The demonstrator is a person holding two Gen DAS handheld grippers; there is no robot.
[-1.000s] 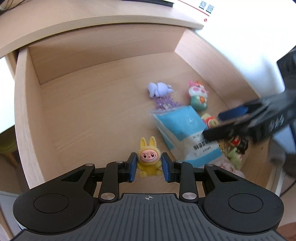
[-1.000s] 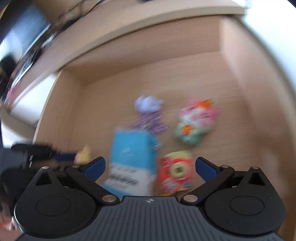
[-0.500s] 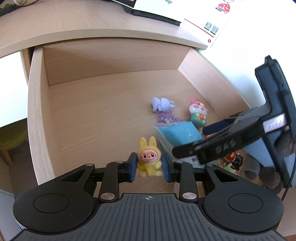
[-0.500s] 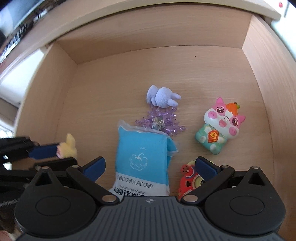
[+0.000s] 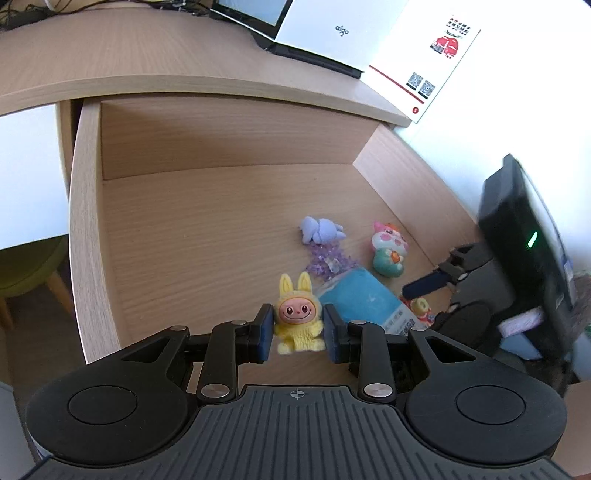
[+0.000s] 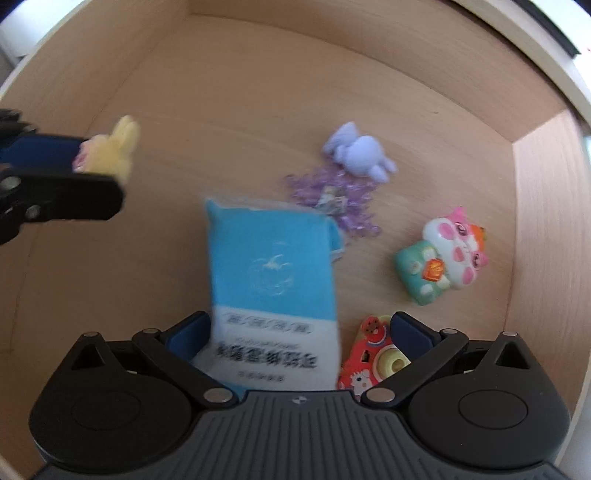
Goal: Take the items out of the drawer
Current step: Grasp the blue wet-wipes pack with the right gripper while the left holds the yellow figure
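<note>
The open wooden drawer [image 5: 85, 221] holds several small things. My left gripper [image 5: 297, 332] is shut on a yellow bunny-eared doll [image 5: 297, 325], held just above the drawer's front; the right wrist view shows the doll [image 6: 110, 151] at the left. My right gripper [image 6: 299, 332] points steeply down, open wide. A blue and white packet [image 6: 271, 266] and a red toy camera [image 6: 373, 354] lie between its fingers, and the pads press on neither. One blue finger [image 5: 424, 284] of the right gripper shows in the left wrist view, near the packet [image 5: 360, 299].
A lilac bunny toy [image 6: 360, 153], purple crystal beads [image 6: 332, 195] and a pink and green cat figure [image 6: 443, 254] lie behind the packet, toward the drawer's right wall [image 6: 546, 221]. On the desk top sit a white box [image 5: 325, 33] and a leaflet [image 5: 432, 70]. A green chair [image 5: 26, 269] stands left.
My right gripper has moved in over the packet, tipped further down and rolled; the packet and camera now lie between its fingers. The left gripper keeps its grip on the doll and has tilted up slightly.
</note>
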